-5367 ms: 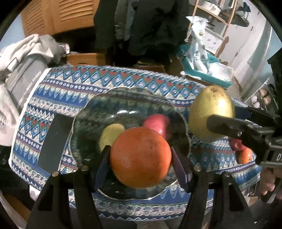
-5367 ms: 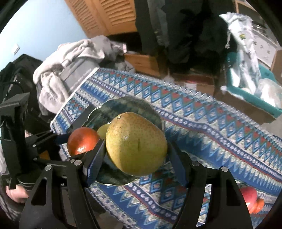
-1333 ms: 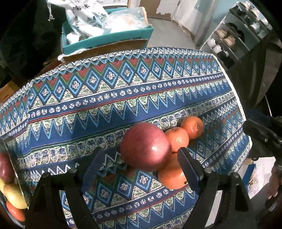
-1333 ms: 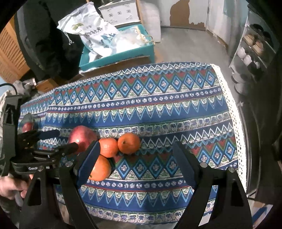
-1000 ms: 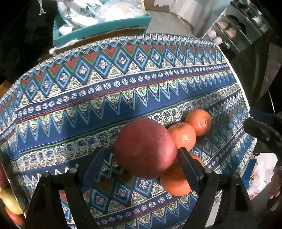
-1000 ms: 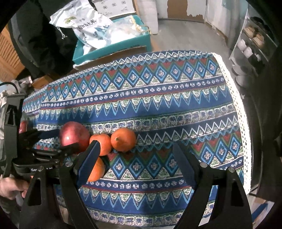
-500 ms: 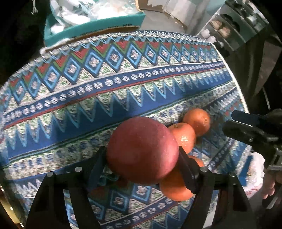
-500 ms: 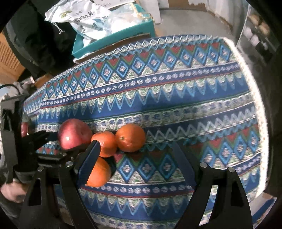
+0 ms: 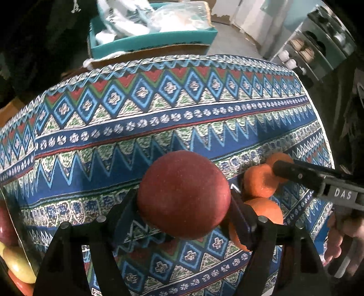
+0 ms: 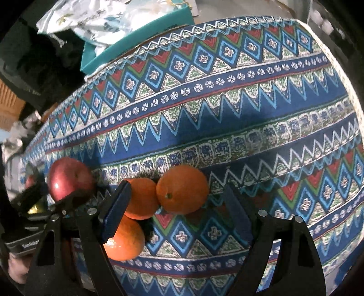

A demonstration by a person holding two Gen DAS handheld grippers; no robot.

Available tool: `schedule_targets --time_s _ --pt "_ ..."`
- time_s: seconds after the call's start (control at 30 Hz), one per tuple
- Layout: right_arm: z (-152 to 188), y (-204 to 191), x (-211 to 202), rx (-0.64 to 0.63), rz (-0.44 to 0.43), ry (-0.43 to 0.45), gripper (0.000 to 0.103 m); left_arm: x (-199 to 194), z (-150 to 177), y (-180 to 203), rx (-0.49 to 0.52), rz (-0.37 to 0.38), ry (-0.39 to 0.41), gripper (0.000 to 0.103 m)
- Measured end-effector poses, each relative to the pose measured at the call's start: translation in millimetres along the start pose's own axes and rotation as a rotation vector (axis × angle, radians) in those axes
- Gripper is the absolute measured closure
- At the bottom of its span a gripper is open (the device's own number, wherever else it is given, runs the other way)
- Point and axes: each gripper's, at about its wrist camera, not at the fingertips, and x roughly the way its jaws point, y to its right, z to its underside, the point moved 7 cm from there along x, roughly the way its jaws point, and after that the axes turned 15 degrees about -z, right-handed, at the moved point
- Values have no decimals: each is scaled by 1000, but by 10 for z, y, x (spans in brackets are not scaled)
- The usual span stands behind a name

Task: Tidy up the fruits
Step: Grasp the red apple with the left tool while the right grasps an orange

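apple [image 9: 183, 195] left of 3 oranges [image 10: 182, 190] (clustered, touching) | all on tablecloth [image 9: 159, 123] | box [image 9: 152, 41] behind table

Three oranges [image 10: 182, 190] bunched, touching; bare tablecloth [image 10: 284, 127] right and beyond gives passage

A patterned blue tablecloth [image 9: 159, 127] covers the table. Behind it a teal box [image 9: 150, 43] holds white plastic bags [image 10: 100, 20]. A shelving rack [image 9: 318, 52] stands at right on grey floor.
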Motion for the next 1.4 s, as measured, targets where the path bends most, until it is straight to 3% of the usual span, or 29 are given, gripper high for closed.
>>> schedule_targets --time_s 0.07,0.4,0.6,0.63,0.67,0.77,1.17,1.4 --pt "-24 54 -48 10 25 12 39 14 8 -32 -6 1 -5 24" --pt "89 16 -36 -113 114 -57 41 25 36 -80 -8 6 -14 24" --pt "39 54 2 -77 59 -55 41 20 56 -83 -11 11 -19 24" --pt "26 70 -4 -67 39 -42 42 20 60 -85 -13 12 -20 24" --pt "18 90 -16 -52 4 -34 53 20 64 -87 -15 13 -22 24" --pt "-2 102 -28 -28 -33 -36 56 18 65 -90 -17 12 -24 24" --pt "-58 -220 -259 -235 142 35 57 -126 66 -122 -11 6 18 24" --pt "-58 -550 -481 -347 182 102 57 -314 79 -185 -18 7 61 25"
